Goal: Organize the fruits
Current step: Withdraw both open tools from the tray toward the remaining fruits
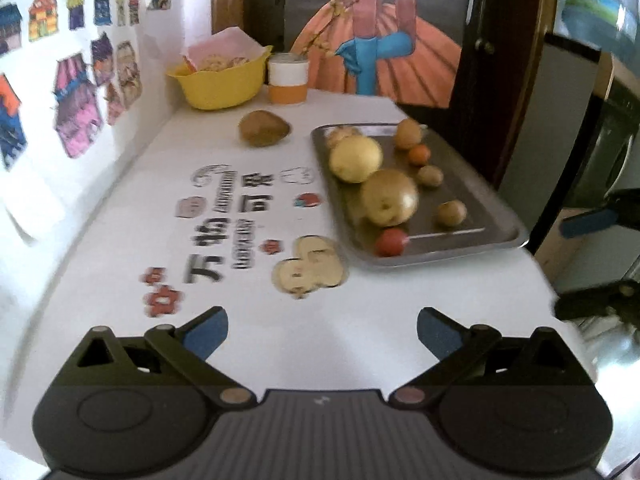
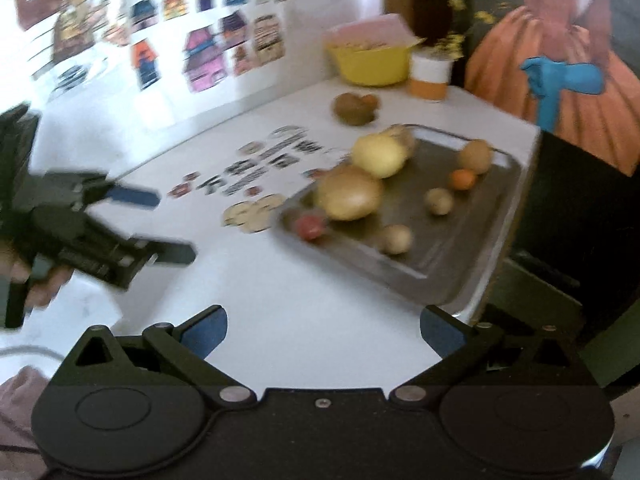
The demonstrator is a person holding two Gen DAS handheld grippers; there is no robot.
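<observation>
Lying on a metal tray (image 1: 460, 248) at the right side of the white desk (image 1: 240, 320): a yellow fruit (image 1: 355, 159), a golden-brown apple (image 1: 390, 197) just beside it, a small red fruit (image 1: 390, 242) near the tray's front rim, a small orange one (image 1: 419, 155), and several small brownish ones, too blurred for telling apart. Resting alone on the desk beyond the tray, near a yellow bowl (image 1: 224, 80) and an orange-and-white cup (image 1: 287, 78): a brown kiwi (image 1: 264, 128). Leaving bare desk between tray and wall on the left, printed with characters and flowers; tray's right rim sitting close to the desk edge. Hovering low over the near desk with jaws spread wide and holding nothing: left gripper (image 1: 322, 332). Likewise spread and empty, hanging over the desk's near right corner by the tray: right gripper (image 2: 323, 332). Showing only in the right wrist view: a second small fruit touching the kiwi, plus the left gripper from the side with a hand (image 2: 38, 280) around its handle. Showing only in the left wrist view: the tray's rear corner with one more pale fruit.
</observation>
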